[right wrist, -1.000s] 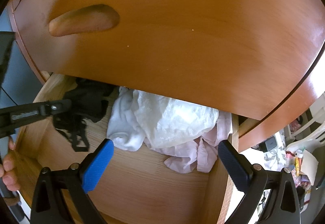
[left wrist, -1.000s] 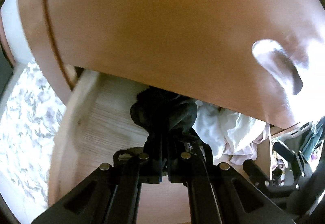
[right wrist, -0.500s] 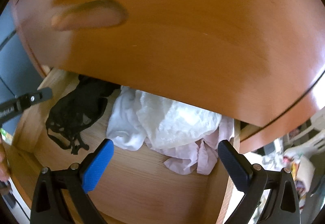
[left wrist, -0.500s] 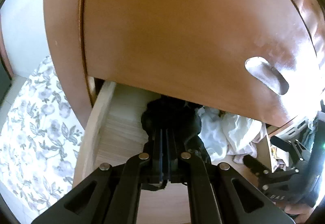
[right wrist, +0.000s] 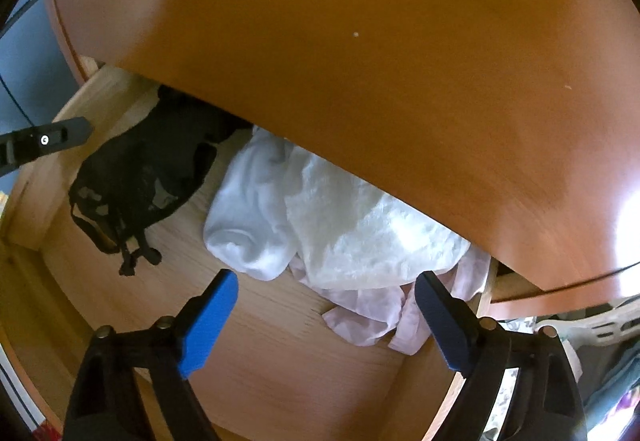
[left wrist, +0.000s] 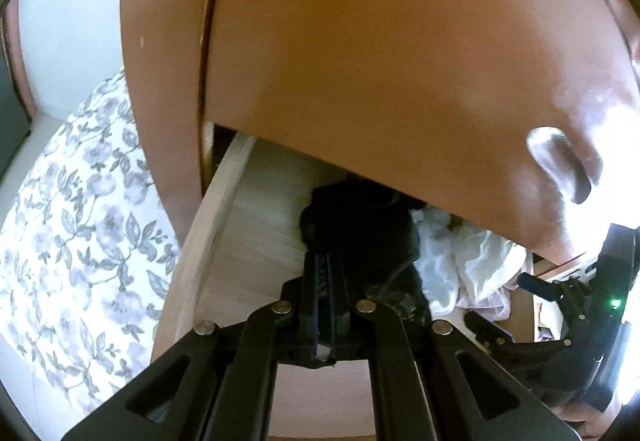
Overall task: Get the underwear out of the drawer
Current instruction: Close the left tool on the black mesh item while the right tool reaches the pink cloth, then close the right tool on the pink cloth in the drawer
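**Drawer open, nothing lifted out yet**

Under the overhanging orange-brown front panel (right wrist: 360,61), the open drawer (right wrist: 280,361) shows its pale wood floor with all the underwear lying in it. On the drawer's left side sits a black lacy piece (right wrist: 140,177), straps trailing toward me; beside it, about touching, is a rumpled white garment (right wrist: 340,233), and a pale pink one (right wrist: 372,313) pokes out from under the white pile against the right-hand wall.

My left gripper (left wrist: 326,305) is clenched tight, pads pressed together. It points down at the black piece, but in the left wrist view the dark cloth and dark fingers merge, so I cannot tell whether any fabric is pinched; from the right wrist view its tip looks apart from the cloth. My right gripper (right wrist: 324,321) has its blue pads (right wrist: 208,321) spread wide and starting to close, hovering above the pink and white heap with nothing pressed between them.

So I judge the opening step done and the real work left: grasp a garment, lift it clear of the drawer.

Around the chest I see a grey floral fabric (left wrist: 80,221) to the left and some clutter at far right, too small to name.
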### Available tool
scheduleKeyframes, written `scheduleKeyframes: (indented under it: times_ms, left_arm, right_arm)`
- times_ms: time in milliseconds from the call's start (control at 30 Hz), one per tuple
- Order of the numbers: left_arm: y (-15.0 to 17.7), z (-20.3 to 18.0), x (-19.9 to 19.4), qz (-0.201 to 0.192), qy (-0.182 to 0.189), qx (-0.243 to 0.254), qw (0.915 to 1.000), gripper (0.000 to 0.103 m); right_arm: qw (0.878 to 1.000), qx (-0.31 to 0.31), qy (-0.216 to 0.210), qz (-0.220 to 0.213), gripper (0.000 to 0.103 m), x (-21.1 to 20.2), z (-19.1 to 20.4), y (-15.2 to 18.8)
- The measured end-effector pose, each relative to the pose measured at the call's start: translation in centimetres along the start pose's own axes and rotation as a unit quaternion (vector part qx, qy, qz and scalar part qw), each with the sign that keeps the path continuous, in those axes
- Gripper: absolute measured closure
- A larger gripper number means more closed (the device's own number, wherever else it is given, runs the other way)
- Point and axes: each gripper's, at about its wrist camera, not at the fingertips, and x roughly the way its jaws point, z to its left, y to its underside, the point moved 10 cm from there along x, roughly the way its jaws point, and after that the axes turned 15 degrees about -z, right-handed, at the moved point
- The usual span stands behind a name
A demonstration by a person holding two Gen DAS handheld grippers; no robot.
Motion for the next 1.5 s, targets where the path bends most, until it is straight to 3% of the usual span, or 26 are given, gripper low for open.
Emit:
scheduleKeyframes:
  times_ms: [167,233,267,300,433,467,700,833,1067,1200,1500]
  left_arm:
    - [0.9,-0.1,0.8,0.035,-0.006,0.009,0.9993,0.097]
    - [1.1,-0.3,0.9,0.04,-0.002,0.015,0.9991,0.088]
    - [1.2,-0.5,0.9,0.044,0.0,0.016,0.9989,0.077]
    - [1.3,-0.5,1.0,0.046,0.002,0.017,0.9988,0.069]
    - [1.6,-0.9,1.1,0.056,0.007,0.027,0.998,0.067]
    - [1.8,-1.0,1.2,0.061,0.009,0.028,0.9977,0.061]
    - [2.5,-2.1,1.4,0.079,0.016,0.046,0.9957,0.047]
    - [2.9,-2.5,1.8,0.089,0.013,0.06,0.9941,0.045]
    - [3.3,-2.7,2.7,0.112,0.001,0.059,0.992,0.045]
    - [3.6,-3.0,3.5,0.127,-0.014,0.066,0.9896,0.045]
    - [4.0,-3.5,5.4,0.157,-0.021,0.054,0.9859,0.045]
  right_arm:
    - [0.999,-0.036,-0.003,0.006,0.014,0.5,0.5,-1.1]
    - [0.999,-0.049,0.0,0.012,0.014,1.4,0.9,-1.5]
    - [0.998,-0.054,-0.003,0.017,0.015,1.5,1.1,-1.6]
    - [0.998,-0.061,-0.001,0.017,0.018,1.6,1.1,-1.7]
    - [0.997,-0.072,0.012,0.026,0.023,2.4,1.1,-2.1]
    - [0.996,-0.076,0.013,0.033,0.025,2.5,1.0,-2.0]
    - [0.993,-0.1,0.03,0.06,0.048,3.5,0.0,-0.6]
    - [0.991,-0.115,0.026,0.069,0.061,3.7,0.0,0.4]
    - [0.988,-0.133,0.032,0.078,0.072,4.1,0.5,2.6]
    - [0.988,-0.126,0.043,0.079,0.094,4.3,-0.3,3.5]
    - [0.992,-0.107,0.022,0.068,0.097,1.6,-0.5,3.3]
